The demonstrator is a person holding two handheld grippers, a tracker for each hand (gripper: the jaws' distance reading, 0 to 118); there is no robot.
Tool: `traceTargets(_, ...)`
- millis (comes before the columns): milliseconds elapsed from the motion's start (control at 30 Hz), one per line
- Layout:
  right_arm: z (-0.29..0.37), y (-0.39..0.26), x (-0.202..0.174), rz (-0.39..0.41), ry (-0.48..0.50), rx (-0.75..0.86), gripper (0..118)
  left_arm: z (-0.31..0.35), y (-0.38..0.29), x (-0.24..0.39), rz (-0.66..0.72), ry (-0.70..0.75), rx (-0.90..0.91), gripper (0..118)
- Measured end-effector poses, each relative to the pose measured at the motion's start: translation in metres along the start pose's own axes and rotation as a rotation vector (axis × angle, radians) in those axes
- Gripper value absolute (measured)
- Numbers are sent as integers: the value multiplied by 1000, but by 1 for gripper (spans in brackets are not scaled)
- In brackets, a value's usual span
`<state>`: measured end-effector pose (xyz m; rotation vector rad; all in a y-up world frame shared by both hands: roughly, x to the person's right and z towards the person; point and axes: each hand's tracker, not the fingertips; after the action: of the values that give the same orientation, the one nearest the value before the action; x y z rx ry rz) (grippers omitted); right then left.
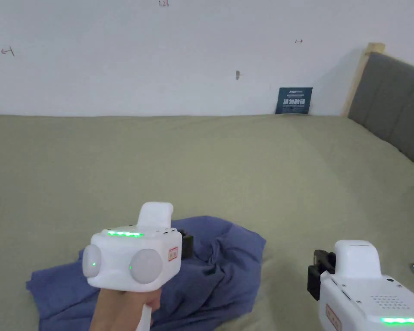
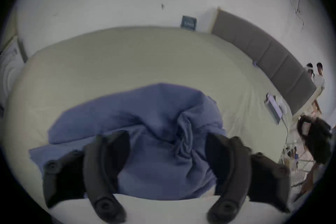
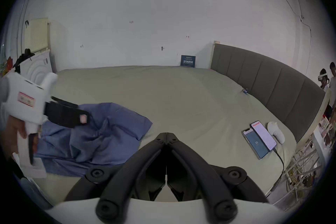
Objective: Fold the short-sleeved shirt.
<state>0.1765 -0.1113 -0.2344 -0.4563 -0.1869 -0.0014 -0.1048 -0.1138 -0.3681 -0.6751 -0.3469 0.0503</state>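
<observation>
A crumpled blue-violet cotton short-sleeved shirt (image 1: 210, 276) lies bunched on a pale olive-green bed sheet (image 1: 245, 172), in the lower left of the head view, its folds heaped toward the middle and one flat edge running out to the left. The left gripper (image 2: 168, 151), a white handheld unit with black jaws, hangs over the shirt in the lower middle of its own view; its jaws stand wide apart with the cloth between and below them, and I cannot tell whether they touch it. The right gripper (image 3: 167, 134) sits at the bottom centre of its view over bare sheet, beside the shirt's right edge, its jaw tips pressed together on nothing. Two smartphones (image 3: 259, 138) with lit screens lie side by side at the right, near a padded grey headboard (image 3: 272, 82).
</observation>
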Motion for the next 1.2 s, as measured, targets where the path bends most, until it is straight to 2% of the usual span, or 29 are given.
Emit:
traceTargets(233,27,2,-19,-15,46,59,0,154,-34,-54,-38,236,248,0)
traceTargets(400,43,-2,-37,-10,74,85,0,221,-63,-84,28,366,325,0)
traceTargets(500,47,-6,-47,-1,84,91,0,238,-74,-99,45,383,309,0)
traceTargets(667,45,-8,-64,7,112,75,0,227,-79,-128,93,388,251,0)
traceTargets(800,33,-10,-75,18,127,58,0,190,-72,-142,108,340,150,0)
traceTargets(933,12,-13,-82,24,139,27,0,122,-58,-178,189,279,13,0)
traceTargets(1067,-9,-19,-85,51,141,-15,0,42,-41,-217,165,285,-176,0)
traceTargets(1100,-14,-21,-85,57,138,-28,0,24,-37,-226,170,275,-229,4)
traceTargets(1133,-19,-23,-85,65,137,-36,0,8,-34,-233,171,254,-288,37)
traceTargets(1167,-23,-25,-85,72,134,-44,0,-2,-33,-237,183,263,-287,83)
traceTargets(1200,-27,-27,-84,80,133,-52,0,-3,-35,-228,171,269,-299,118)
